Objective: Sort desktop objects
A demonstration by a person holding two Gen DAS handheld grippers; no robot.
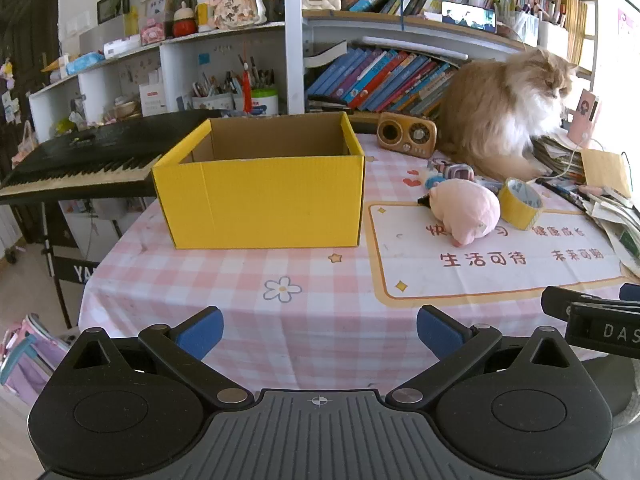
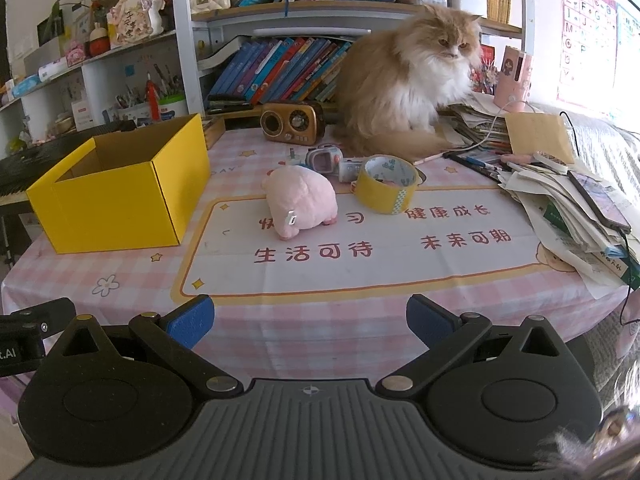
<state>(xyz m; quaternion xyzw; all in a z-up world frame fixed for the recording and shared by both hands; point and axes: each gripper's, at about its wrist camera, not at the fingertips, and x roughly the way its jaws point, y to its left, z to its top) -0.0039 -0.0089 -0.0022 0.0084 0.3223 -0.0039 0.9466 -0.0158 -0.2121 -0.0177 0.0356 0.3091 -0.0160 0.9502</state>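
Observation:
An open-topped yellow cardboard box (image 1: 260, 196) (image 2: 116, 196) stands on the pink checked tablecloth (image 1: 280, 320) at the left. To its right lie a pink plush pig (image 1: 466, 210) (image 2: 302, 202), a roll of yellow tape (image 1: 520, 202) (image 2: 386, 188), and a small toy watch (image 2: 326, 160) with other small items behind them. My left gripper (image 1: 320, 334) hovers open over the table's near edge, well short of the box. My right gripper (image 2: 310, 322) is open too, with nothing between its fingers, in front of the pig.
A fluffy orange and white cat (image 1: 504, 120) (image 2: 408, 84) sits at the back right, beside a small brown radio (image 1: 406, 134) (image 2: 292, 120). Piles of paper (image 2: 576, 208) crowd the right edge. Bookshelves (image 1: 380, 76) rise behind. A black keyboard (image 1: 80, 160) stands left of the table.

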